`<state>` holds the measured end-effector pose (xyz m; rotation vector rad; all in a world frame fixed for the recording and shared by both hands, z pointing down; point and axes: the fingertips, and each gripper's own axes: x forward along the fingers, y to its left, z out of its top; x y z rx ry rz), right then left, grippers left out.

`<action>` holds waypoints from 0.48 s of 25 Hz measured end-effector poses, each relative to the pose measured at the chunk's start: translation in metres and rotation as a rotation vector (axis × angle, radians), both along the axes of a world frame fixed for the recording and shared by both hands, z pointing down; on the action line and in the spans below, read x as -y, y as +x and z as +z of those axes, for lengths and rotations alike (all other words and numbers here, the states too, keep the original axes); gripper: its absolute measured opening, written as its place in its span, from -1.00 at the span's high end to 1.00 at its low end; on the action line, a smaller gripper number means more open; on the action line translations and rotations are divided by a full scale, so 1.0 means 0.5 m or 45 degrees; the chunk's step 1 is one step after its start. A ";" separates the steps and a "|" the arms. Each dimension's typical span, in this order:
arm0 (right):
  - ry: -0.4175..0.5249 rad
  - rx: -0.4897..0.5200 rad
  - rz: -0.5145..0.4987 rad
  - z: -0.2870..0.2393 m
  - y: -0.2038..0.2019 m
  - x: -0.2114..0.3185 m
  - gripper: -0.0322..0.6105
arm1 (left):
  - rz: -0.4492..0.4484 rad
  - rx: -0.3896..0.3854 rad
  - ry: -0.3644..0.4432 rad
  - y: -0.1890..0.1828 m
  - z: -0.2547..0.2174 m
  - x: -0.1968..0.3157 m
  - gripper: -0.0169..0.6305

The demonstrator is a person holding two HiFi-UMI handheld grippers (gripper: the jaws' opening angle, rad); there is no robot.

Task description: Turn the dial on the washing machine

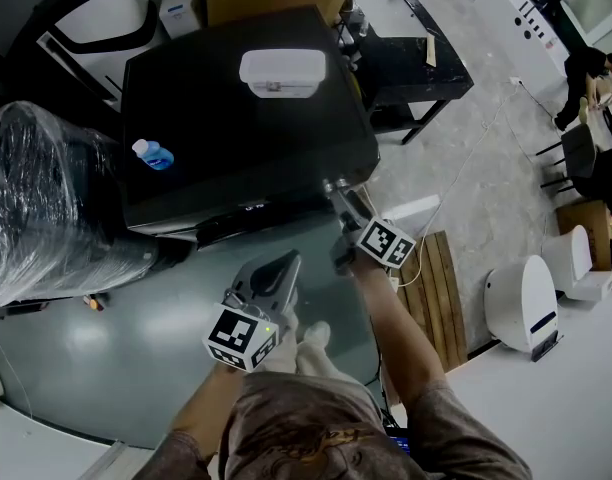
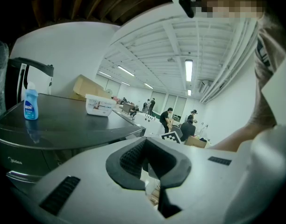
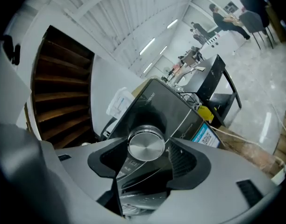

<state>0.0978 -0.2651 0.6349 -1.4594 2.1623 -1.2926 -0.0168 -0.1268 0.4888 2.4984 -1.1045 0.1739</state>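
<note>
Right gripper [image 3: 147, 149] clamps dial [image 3: 146, 143] on washing machine [image 3: 173, 107].

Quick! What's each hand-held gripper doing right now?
Left hand-held gripper: closed, empty.
Right hand-held gripper: closed on the round silver metal dial.

Overall: bright, even indoor light in all three views.
Source: ceiling strip lights [image 2: 189, 70] far behind the washing machine [image 1: 266, 158], seen in the left gripper view.
Glare: the pale floor [image 1: 466, 178] right of the washing machine looks washed out. The plastic wrap [image 1: 46, 198] on its left glints. The dial [image 3: 146, 145] on its front has a soft sheen.
Shadows: the washing machine's black top reads very dark, with faint reflections.
Distortion: strong fisheye bends straight lines away from the washing machine. The right gripper view's corners go black.
Focus: the near jaws are soft.
</note>
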 end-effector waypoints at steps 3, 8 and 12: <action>0.024 -0.158 -0.046 0.005 0.003 0.000 0.09 | -0.001 0.001 -0.001 -0.001 0.003 -0.001 0.97; 0.117 -0.454 -0.173 -0.007 -0.021 0.004 0.06 | -0.002 0.005 0.001 0.002 0.003 -0.001 0.97; 0.172 -0.774 -0.271 0.002 -0.038 0.000 0.04 | -0.009 0.010 -0.003 -0.004 0.003 -0.001 0.97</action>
